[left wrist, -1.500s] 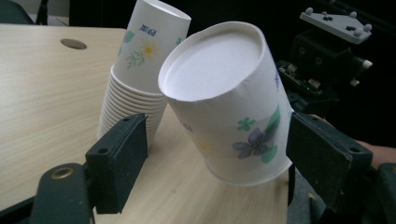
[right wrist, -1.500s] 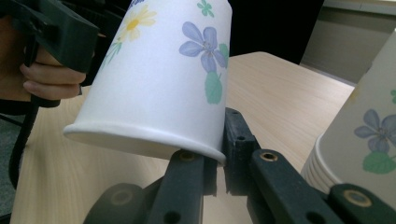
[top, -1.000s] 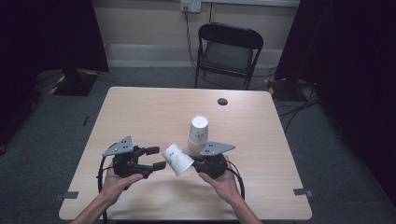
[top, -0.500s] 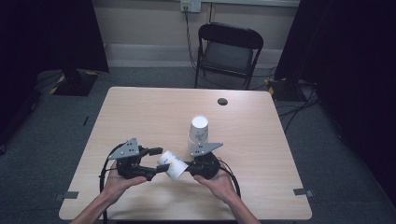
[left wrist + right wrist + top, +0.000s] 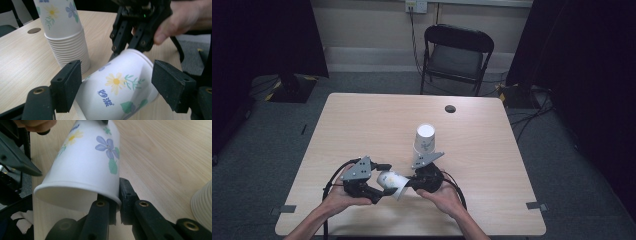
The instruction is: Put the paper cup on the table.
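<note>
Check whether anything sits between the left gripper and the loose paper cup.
Nothing visible does. The loose cup lies between the left gripper jaws, which have just been opening; the right gripper pinches its rim.

The paper cup (image 5: 117,87) is white, printed with a yellow-centred daisy, purple flowers, green leaves and blue lettering (its inside is plain white). The stack of cups (image 5: 65,35) bears the same floral print on white. Both grippers, left gripper (image 5: 379,187) and right gripper (image 5: 412,184), are black with grey plates, on a light wood-grain table (image 5: 362,125)
</note>
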Demonstrator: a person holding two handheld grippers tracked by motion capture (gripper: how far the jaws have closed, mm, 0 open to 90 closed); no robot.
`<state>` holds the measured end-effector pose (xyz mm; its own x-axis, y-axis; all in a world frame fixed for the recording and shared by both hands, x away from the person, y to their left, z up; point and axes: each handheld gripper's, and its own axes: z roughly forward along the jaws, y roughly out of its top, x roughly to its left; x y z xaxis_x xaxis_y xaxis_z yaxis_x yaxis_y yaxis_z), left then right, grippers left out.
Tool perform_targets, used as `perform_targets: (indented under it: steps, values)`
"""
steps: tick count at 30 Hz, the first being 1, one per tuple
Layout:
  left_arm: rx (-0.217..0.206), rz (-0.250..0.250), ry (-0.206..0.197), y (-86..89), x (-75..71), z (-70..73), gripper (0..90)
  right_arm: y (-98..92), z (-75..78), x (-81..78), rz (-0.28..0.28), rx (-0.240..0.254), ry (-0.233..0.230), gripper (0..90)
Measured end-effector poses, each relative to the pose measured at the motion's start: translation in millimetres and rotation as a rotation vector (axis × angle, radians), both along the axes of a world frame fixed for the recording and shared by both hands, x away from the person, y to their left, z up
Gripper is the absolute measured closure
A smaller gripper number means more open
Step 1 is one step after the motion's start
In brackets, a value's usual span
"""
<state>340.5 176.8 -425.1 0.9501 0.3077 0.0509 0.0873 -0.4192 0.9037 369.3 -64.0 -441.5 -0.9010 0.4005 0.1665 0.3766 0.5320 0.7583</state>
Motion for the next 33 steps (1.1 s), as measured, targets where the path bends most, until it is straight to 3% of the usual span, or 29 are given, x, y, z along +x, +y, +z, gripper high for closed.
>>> perform_targets:
  steps: [1, 4, 17, 25, 30, 33]
  values:
    - [0.000, 0.000, 0.000, 0.0, 0.0, 0.0, 23.3, 0.0, 0.0, 0.0, 0.000, 0.000, 0.000, 86.2]
    - [0.054, -0.028, 0.007, -1.5, -0.1, -5.4, 22.9, -4.6, 4.6, 1.0, -0.013, 0.028, -0.003, 87.8]
    - [0.123, -0.036, -0.044, -10.1, -4.3, -10.5, 17.8, -12.2, 9.4, 5.3, -0.043, 0.091, 0.037, 88.4]
    - [0.140, 0.002, -0.092, -15.4, -8.4, -12.7, 15.6, -10.5, 15.0, 7.0, -0.050, 0.113, 0.053, 88.3]
    - [0.173, 0.020, -0.132, -18.5, -10.5, -15.5, 18.4, -7.1, 17.4, 8.5, -0.051, 0.121, 0.078, 88.2]
    - [0.172, 0.042, -0.142, -18.3, -10.1, -15.6, 20.9, -5.8, 19.0, 9.5, -0.062, 0.128, 0.092, 88.1]
